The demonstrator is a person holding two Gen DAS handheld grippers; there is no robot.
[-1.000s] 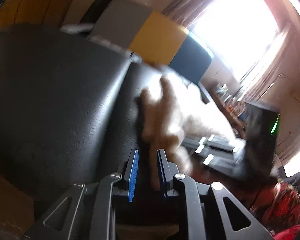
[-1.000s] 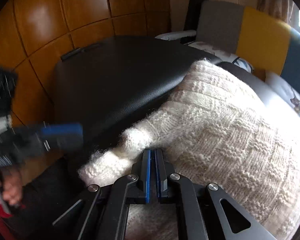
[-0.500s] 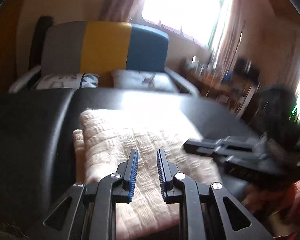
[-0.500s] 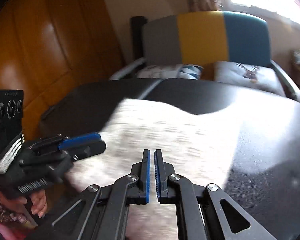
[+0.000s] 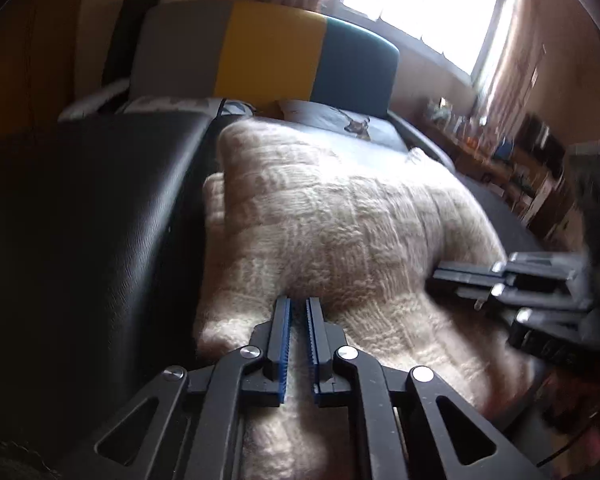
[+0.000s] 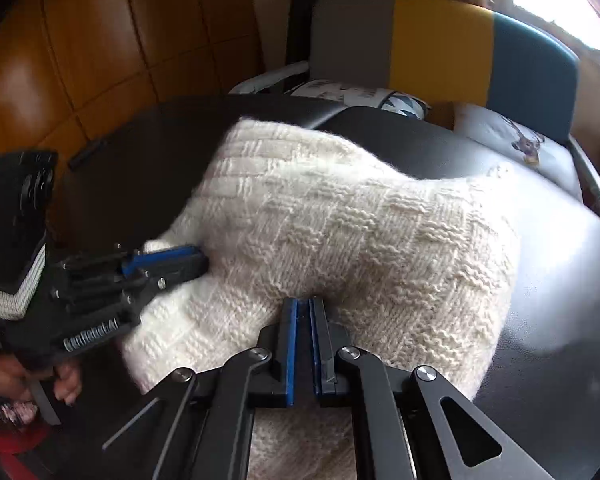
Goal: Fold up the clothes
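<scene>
A cream basket-weave knitted sweater lay bunched on the black leather worktop, its near hem pinched by both the clenched left claw and the clenched right claw, probably to carry that edge over.

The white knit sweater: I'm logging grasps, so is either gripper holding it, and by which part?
Both hold the sweater along its near edge. The left gripper pinches near the near-left corner; the right gripper is shut on the same edge further right.
</scene>
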